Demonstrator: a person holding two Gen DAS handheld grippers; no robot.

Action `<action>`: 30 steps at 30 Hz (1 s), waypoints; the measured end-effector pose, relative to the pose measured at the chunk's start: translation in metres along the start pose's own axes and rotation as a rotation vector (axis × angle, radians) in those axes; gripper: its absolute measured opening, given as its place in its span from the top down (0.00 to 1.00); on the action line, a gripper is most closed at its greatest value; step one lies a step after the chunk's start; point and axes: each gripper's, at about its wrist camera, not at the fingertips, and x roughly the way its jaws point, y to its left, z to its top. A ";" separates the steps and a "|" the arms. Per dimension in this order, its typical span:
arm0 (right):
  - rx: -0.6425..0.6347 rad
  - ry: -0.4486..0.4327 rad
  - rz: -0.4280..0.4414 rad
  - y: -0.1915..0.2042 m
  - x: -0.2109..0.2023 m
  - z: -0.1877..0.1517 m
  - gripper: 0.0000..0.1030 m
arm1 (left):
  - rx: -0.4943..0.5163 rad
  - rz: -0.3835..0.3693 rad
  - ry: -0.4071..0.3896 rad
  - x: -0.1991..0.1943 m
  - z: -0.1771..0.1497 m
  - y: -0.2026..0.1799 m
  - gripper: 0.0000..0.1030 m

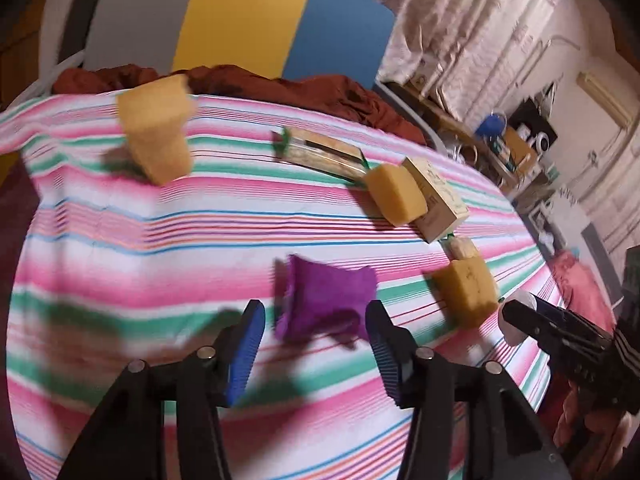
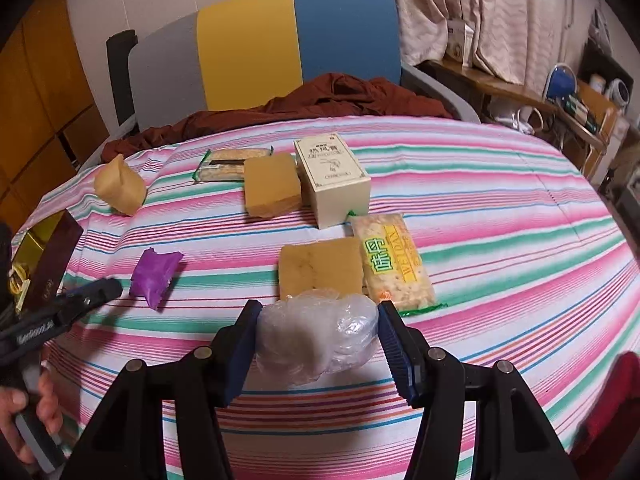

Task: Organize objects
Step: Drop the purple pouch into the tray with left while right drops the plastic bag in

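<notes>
**Purple packet down, clear bag in hand**

L gripper (image 1: pixel 316 344): jaws apart, nothing pinched. Purple packet (image 1: pixel 324 300) lies on the striped cloth (image 1: pixel 160 232) just ahead of the tips, pads off it, so it looks set down, not held. It sits apart from the other stuff, maybe a spot of its own; can't say for sure.

R gripper (image 2: pixel 318 332): clamped on a clear bag (image 2: pixel 316 338), both pads pressing its sides, bag crumpled between them and held above the cloth. Likely next to be placed.

Rest is grouped mid-cloth: box (image 2: pixel 332 178), 2 sponges (image 2: pixel 272 186) by it, snack pack (image 2: pixel 396 264) touching the near sponge. One more sponge (image 2: pixel 120 190) sits off alone at the left, prob. unsorted.
</notes>
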 end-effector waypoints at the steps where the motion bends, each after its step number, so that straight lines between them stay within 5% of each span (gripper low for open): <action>1: 0.000 0.000 0.001 -0.001 0.001 0.000 0.43 | 0.012 0.009 0.002 0.004 0.003 -0.005 0.47; 4: -0.009 0.009 -0.006 0.000 0.006 0.000 0.43 | 0.075 0.058 0.043 0.024 0.009 -0.018 0.47; 9: -0.033 0.019 -0.007 0.003 0.009 0.000 0.43 | 0.180 0.062 0.000 0.028 0.004 -0.024 0.58; 22: -0.055 0.003 0.021 0.014 0.006 -0.003 0.43 | 0.062 -0.059 -0.107 -0.045 -0.015 0.014 0.60; 30: -0.144 0.006 0.065 0.055 -0.001 -0.011 0.43 | -0.053 -0.038 -0.213 -0.114 -0.014 0.068 0.60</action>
